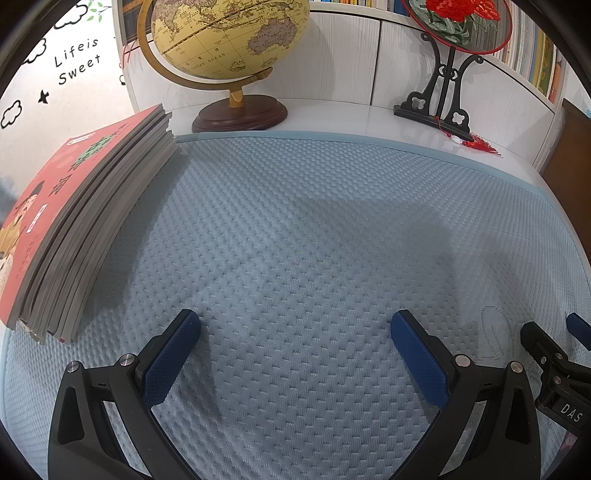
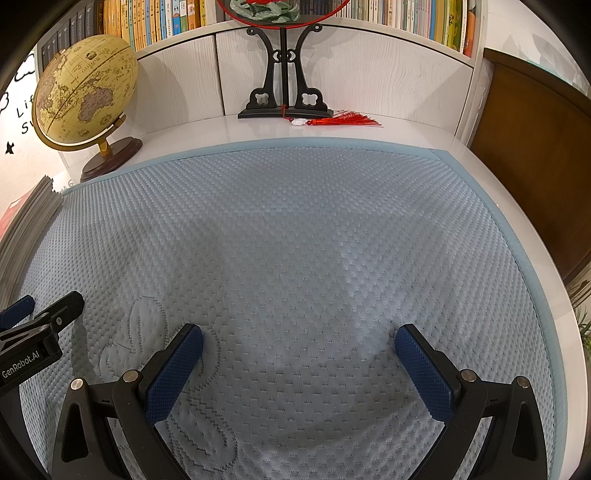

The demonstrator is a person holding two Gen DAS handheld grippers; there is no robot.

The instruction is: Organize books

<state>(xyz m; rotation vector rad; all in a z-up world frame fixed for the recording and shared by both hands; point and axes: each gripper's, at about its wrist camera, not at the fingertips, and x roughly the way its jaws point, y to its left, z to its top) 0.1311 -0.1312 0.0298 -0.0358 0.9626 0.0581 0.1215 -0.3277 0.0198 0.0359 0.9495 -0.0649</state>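
Note:
A stack of several thin books (image 1: 85, 229) with a red cover on top lies flat at the left edge of the blue quilted mat (image 1: 314, 229). Its grey page edges (image 2: 26, 221) show at the far left of the right wrist view. My left gripper (image 1: 295, 325) hovers open over the mat, right of the stack, nothing between its blue pads. My right gripper (image 2: 299, 339) is open too, low over the bare mat (image 2: 295, 240). Each gripper shows at the other view's edge: the right one (image 1: 554, 354), the left one (image 2: 37, 325).
A globe (image 1: 225, 37) on a wooden base and a black ornament stand (image 1: 443, 96) with a red tassel (image 2: 343, 121) sit on the white desk behind the mat. A bookshelf (image 2: 258, 14) full of upright books runs along the back. A brown wooden panel (image 2: 532, 155) stands at the right.

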